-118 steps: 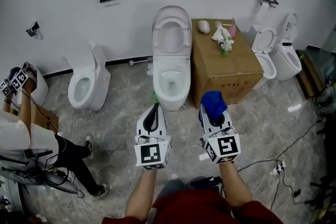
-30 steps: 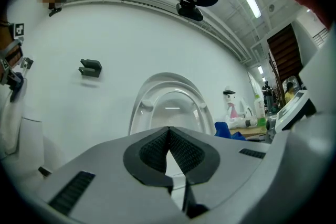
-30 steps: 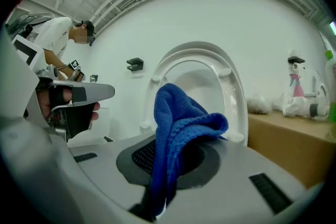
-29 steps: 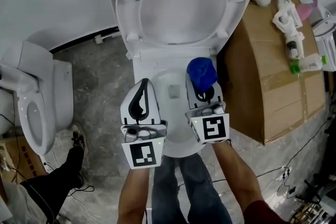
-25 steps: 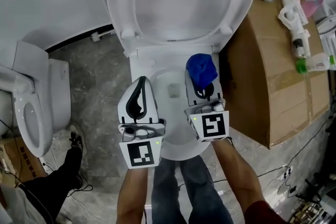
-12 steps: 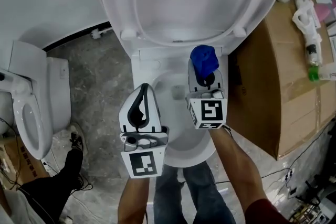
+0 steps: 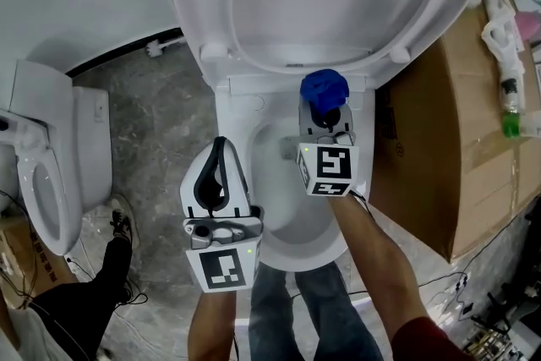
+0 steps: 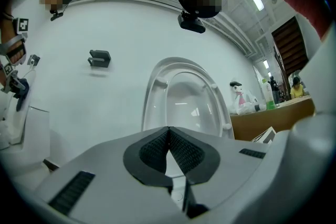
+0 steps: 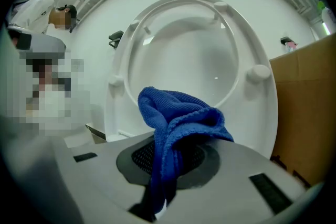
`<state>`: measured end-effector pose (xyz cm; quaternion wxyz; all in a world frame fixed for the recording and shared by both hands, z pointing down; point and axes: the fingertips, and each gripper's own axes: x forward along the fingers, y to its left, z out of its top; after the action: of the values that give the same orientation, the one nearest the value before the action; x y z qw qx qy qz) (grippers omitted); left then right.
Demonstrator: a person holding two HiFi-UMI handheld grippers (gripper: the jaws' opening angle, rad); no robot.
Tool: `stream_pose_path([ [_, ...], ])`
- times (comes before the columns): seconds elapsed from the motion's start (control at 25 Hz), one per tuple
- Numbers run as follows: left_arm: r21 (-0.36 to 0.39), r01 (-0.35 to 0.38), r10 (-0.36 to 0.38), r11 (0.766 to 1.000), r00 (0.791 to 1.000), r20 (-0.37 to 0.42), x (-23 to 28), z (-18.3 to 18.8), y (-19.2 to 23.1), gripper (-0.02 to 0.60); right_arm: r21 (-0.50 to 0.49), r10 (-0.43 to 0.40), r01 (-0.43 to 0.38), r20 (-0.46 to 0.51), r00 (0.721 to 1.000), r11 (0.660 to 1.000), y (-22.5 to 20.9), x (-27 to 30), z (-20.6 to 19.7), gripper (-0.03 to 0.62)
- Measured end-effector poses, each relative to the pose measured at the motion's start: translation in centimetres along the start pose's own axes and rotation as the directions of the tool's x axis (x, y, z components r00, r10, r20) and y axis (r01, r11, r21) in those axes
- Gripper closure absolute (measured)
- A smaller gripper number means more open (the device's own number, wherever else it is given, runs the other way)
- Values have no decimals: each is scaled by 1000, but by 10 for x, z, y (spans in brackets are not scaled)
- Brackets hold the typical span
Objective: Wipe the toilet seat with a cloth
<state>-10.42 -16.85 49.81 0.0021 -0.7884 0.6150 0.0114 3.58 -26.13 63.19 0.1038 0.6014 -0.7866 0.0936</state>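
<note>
toilet seat point(image 7: 203, 4): raised, standing upright at the back of the bowl point(image 7: 230, 110), underside and its bumpers point(image 7: 213, 51) turned toward the grippers. oval in outline, long axis running up and down from the hinge end at the bowl's back edge to the top end, which is cut off by the upper edge of the head view. leans back toward the white wall point(image 8: 79, 102) in both gripper views.

blue cloth point(image 7: 324, 86): bunched into a lump at the tips of the right gripper point(image 7: 325, 104), with a narrow fold trailing down between the jaws. long axis along the jaws, pointing at the seat's lower edge. sits over the back right part of the bowl, just in front of the hinge line; cannot tell whether touching the seat.

right gripper: clamped on the cloth, aimed at the raised seat and tipped slightly down.

left gripper point(image 7: 219, 150): jaws pressed together with nothing between them, over the bowl's left rim, nearer the person than the right one, also aimed at the seat.

cardboard box point(image 7: 431, 139) just right of the bowl; second toilet point(image 7: 51, 173) well apart at the left.
</note>
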Motion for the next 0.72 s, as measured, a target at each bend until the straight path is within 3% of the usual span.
stream_pose_path([
  [0.16,-7,-18,18,1000,1000,-5,-7,0,13,565,0,41,-41,-11,999,999,29,7,1,534],
  [0.48,-12,-64,64,998,998,-8,-33,4,59,566,90,99,-97,-25,995,991,99,30,9,534],
  [0.6,-15,-87,87,996,996,-10,-42,3,80,566,165,118,-110,-41,992,980,122,44,10,534],
  [0.72,-19,-104,104,994,994,-14,-49,4,97,566,304,98,-78,-51,994,950,129,56,11,534],
])
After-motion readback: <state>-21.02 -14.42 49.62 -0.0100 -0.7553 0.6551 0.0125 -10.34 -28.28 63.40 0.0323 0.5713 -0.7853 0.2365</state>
